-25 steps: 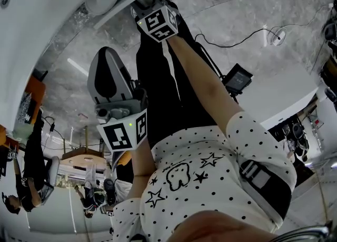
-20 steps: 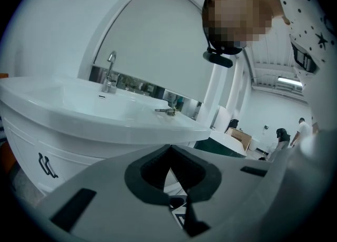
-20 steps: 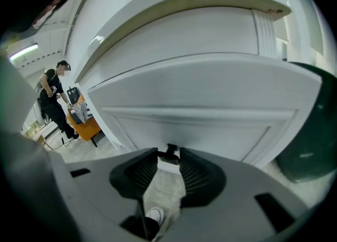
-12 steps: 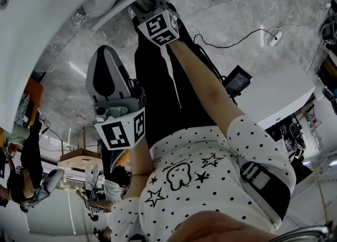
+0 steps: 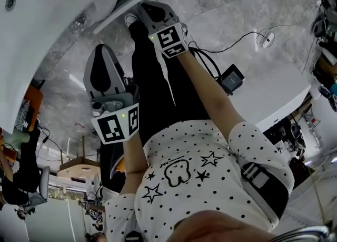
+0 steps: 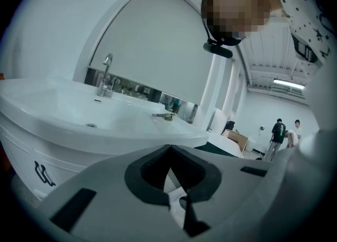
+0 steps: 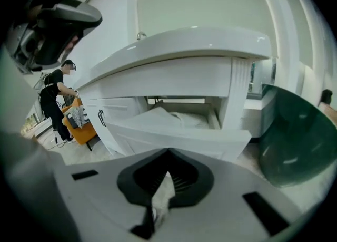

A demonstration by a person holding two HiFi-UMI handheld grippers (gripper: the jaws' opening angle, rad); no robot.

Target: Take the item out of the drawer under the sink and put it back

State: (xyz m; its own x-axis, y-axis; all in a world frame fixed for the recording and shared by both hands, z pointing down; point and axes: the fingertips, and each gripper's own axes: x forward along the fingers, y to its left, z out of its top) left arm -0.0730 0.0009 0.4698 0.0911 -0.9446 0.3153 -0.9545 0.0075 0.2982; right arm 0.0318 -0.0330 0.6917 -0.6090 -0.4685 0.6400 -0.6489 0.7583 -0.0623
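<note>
The drawer (image 7: 174, 136) under the sink counter (image 7: 179, 51) stands pulled out, and a white folded cloth (image 7: 176, 115) lies inside it. My right gripper (image 7: 166, 183) hovers in front of and above the drawer, apart from the cloth. Its jaws have just been closing and are now shut, with only a pale sliver in the slit and nothing clearly held. In the head view the right gripper (image 5: 146, 10) points at the white vanity edge. My left gripper (image 5: 103, 52) is held beside it, shut and empty. From the left gripper (image 6: 171, 183) I see the basin (image 6: 79, 114) and the faucet (image 6: 107, 72).
A green glass panel (image 7: 295, 135) stands right of the drawer. White cabinet doors with dark handles (image 6: 41, 172) flank it on the left. An orange cart (image 7: 79, 122) and a person (image 7: 52, 96) are further left. A black cable (image 5: 237, 38) and a small dark box (image 5: 233, 79) lie on the marble floor.
In the head view the right gripper has shifted a little to the right and back toward me. The left gripper has hardly moved.
</note>
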